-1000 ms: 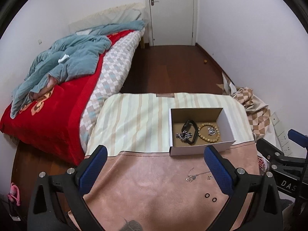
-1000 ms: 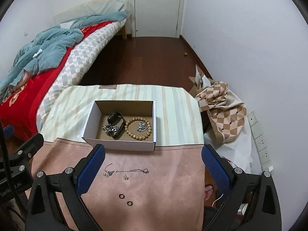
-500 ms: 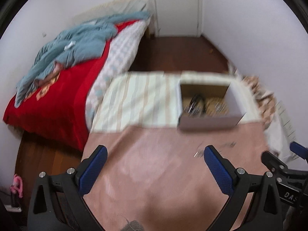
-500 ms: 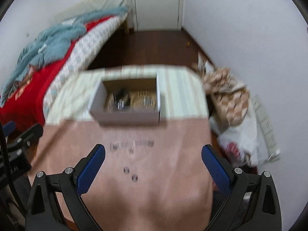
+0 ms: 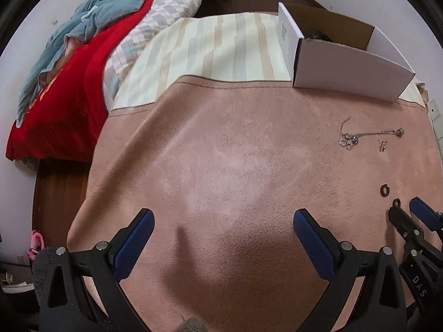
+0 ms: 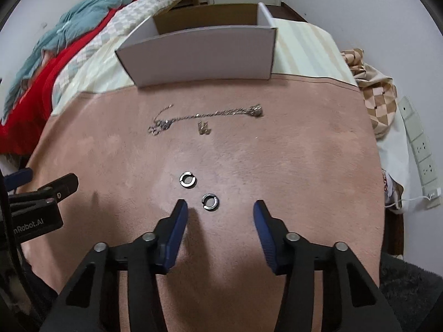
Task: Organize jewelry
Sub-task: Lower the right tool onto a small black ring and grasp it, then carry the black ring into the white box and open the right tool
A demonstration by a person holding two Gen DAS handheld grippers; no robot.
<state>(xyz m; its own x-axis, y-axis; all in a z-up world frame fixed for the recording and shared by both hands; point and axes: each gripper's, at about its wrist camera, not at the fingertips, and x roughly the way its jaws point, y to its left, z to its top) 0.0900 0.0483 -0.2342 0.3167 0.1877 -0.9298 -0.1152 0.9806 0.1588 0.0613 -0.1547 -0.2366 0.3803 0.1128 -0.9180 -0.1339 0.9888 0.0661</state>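
Note:
Two small dark ring earrings lie on the pink cloth (image 6: 290, 166): the near ring (image 6: 210, 201) sits just ahead of my open, empty right gripper (image 6: 220, 207), the other ring (image 6: 187, 179) a little farther left. A silver chain necklace (image 6: 205, 115) and a small silver earring (image 6: 204, 128) lie beyond them. The white cardboard box (image 6: 199, 55) stands behind; its contents are hidden. In the left wrist view the necklace (image 5: 360, 135), the earring (image 5: 383, 145) and the rings (image 5: 384, 190) lie at the right. My left gripper (image 5: 221, 221) is open and empty, low over bare cloth.
A striped cloth (image 5: 216, 44) covers the far part of the table. A bed with red and teal bedding (image 5: 69, 55) stands at the left. A checked cloth bundle (image 6: 376, 102) and wall sockets (image 6: 418, 144) are at the right.
Both grippers have dropped low and moved forward over the table. The right jaws have narrowed somewhat and now sit just behind the near ring.

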